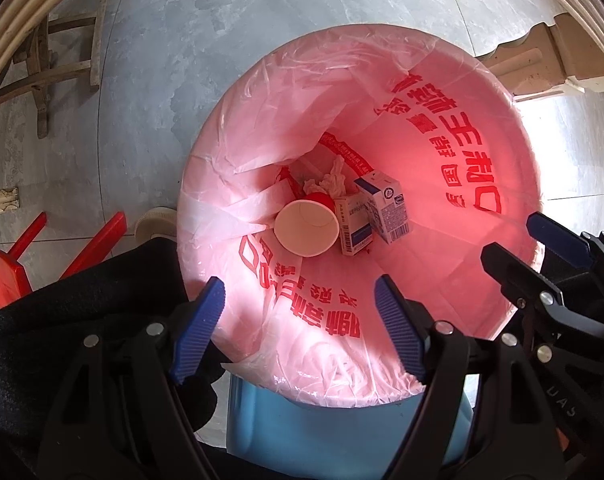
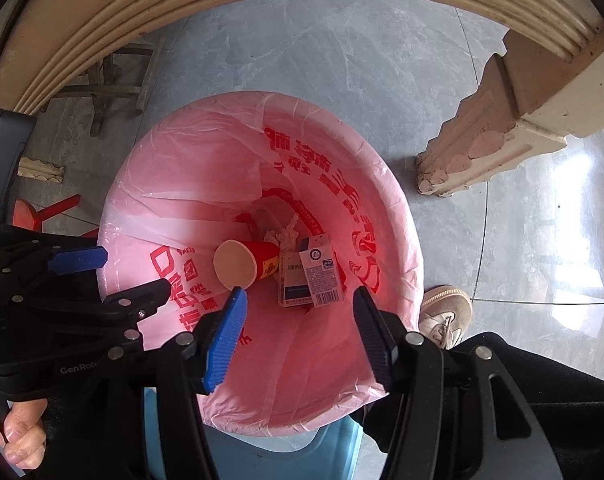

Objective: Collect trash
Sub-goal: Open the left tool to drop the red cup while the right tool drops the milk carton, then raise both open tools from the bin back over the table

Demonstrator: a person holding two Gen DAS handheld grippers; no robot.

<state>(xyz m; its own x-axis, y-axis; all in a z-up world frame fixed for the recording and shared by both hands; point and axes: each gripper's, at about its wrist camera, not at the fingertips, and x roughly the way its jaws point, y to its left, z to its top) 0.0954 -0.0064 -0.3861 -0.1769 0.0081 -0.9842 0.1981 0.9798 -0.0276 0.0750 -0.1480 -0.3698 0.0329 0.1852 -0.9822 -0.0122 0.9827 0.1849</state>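
Note:
I look straight down into a blue bin [image 1: 342, 432] lined with a pink printed bag [image 1: 442, 128]. At its bottom lie a red paper cup [image 1: 306, 228] on its side, a white and blue carton [image 1: 388, 208], a small box [image 1: 354, 224] and crumpled tissue [image 1: 334, 180]. My left gripper [image 1: 302, 320] hangs open over the near rim with nothing between its blue pads. My right gripper [image 2: 299, 336] is open too, empty, above the same bag [image 2: 205, 168], over the cup [image 2: 237, 266] and carton [image 2: 322, 272]. Each gripper shows in the other's view: right gripper [image 1: 510, 236], left gripper [image 2: 135, 270].
Grey tiled floor surrounds the bin. A carved beige table leg [image 2: 482, 136] stands to the right under a curved table edge [image 2: 261, 0]. A wooden stool [image 1: 61, 52] and a red plastic stool [image 1: 5, 268] are on the left. A person's shoe [image 2: 446, 312] rests beside the bin.

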